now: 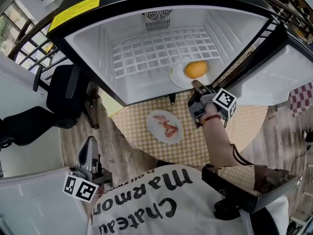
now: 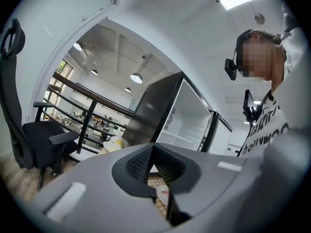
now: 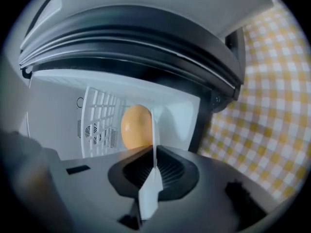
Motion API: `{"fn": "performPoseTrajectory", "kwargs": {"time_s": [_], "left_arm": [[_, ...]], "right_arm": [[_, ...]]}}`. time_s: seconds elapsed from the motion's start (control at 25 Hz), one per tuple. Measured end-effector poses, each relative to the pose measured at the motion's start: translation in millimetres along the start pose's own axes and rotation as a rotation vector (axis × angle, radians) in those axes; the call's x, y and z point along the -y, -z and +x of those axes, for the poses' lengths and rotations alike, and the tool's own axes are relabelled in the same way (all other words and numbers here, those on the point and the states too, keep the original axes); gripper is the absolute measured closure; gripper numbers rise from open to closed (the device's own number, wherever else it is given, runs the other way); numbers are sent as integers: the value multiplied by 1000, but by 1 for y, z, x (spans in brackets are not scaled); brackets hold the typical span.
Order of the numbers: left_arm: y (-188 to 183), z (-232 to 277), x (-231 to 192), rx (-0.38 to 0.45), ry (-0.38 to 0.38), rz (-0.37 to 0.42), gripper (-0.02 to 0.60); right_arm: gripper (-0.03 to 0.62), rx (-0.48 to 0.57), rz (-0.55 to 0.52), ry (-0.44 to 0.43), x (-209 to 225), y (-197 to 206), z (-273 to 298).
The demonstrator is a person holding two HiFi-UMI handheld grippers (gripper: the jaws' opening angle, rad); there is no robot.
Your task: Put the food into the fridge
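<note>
The open white fridge stands at the table's far edge, and its wire shelf fills the inside. My right gripper is shut on the near rim of a white plate that carries an orange, held just inside the fridge's mouth over the shelf. In the right gripper view the plate's rim runs edge-on between the jaws, with the orange beyond. A second plate with reddish food lies on the checked tablecloth. My left gripper hangs low at the left, shut and empty.
The fridge door stands open at the right. A black office chair sits left of the fridge. The round table has a yellow checked cloth. In the left gripper view the fridge and a railing show far off.
</note>
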State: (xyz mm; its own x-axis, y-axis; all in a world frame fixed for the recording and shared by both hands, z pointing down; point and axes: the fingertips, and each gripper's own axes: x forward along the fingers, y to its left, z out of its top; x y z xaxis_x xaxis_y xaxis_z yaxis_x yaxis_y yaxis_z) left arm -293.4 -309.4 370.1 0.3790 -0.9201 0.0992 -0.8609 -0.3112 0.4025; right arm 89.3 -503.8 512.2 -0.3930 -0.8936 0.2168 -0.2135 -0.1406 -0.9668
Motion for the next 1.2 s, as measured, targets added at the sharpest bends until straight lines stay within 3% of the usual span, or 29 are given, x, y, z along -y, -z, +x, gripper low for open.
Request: {"fn": "performPoseTrajectory", "kwargs": {"time_s": [0.52, 0.84, 1.2], "left_arm": [[7, -8, 2, -2, -33, -27, 577], [10, -27, 3, -22, -102, -24, 577], [3, -38, 10, 11, -110, -6, 577]], "right_arm": [[569, 7, -76, 100, 1, -14, 20], [569, 15, -165, 197, 5, -18, 24], [560, 48, -136, 283, 11, -18, 29]]}}
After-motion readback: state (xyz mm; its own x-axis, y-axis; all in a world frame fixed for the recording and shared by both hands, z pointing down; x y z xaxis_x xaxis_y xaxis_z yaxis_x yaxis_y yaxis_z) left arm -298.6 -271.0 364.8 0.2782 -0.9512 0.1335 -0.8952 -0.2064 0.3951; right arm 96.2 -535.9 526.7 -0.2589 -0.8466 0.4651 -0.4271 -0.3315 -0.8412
